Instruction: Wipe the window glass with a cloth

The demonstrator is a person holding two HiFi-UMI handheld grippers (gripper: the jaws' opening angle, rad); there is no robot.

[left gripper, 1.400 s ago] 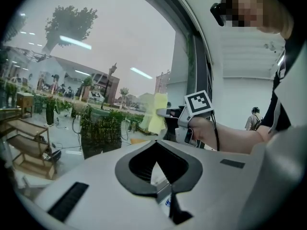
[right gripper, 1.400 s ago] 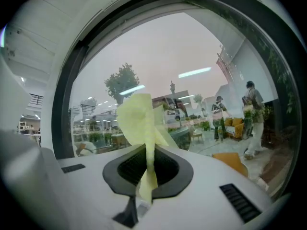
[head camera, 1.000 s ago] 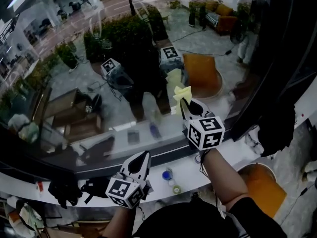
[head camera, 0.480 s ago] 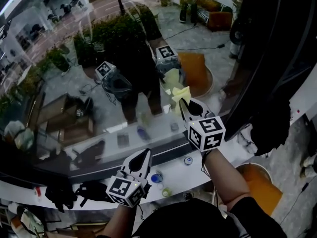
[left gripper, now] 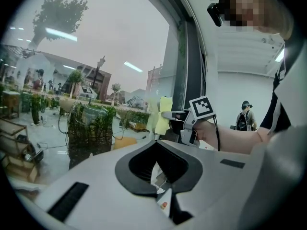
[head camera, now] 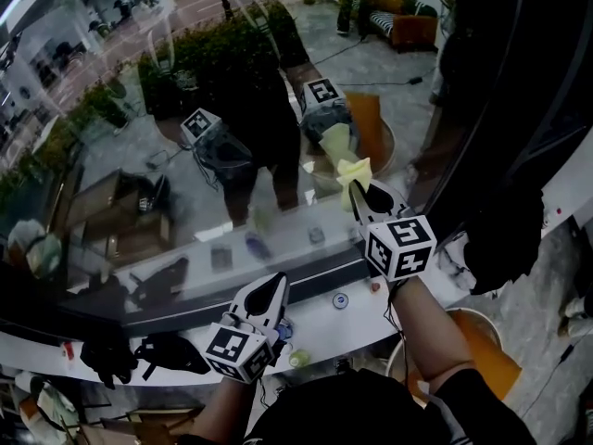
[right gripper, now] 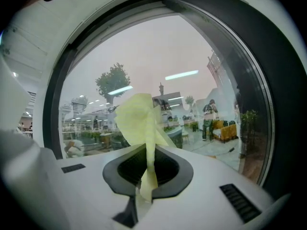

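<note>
Cloth: one, yellow cloth (head camera: 355,171), crumpled. It stands up out of the right tool's tip in front of the window glass (head camera: 176,91).
Cloth vs glass: its top edge meets its own reflection. It is at the pane or just beside it; actual contact cannot be told.
Right tool (head camera: 363,193): jaws closed on the cloth's lower end, with a strip of it trailing down through the gap. The tool is raised and points at the pane.
Left tool (head camera: 274,286): jaws drawn together with nothing identifiable held. It sits low, over the sill, well apart from the cloth.
Tools, count: two, each with one marker cube, right cube (head camera: 400,247) and left cube (head camera: 236,353).
Reflections: two marker cubes and one cloth show mirrored in the pane.
Sill (head camera: 357,315): one, white, running below the pane.
On sill: at least three small round items (head camera: 340,300), blue and green, near the left tool. Two dark bundles (head camera: 167,350) lie at the left end.
Floor, right: one orange round tub (head camera: 482,346), partly hidden by the right arm.
Background, left tool's view: one person (left gripper: 244,121) standing far off.
</note>
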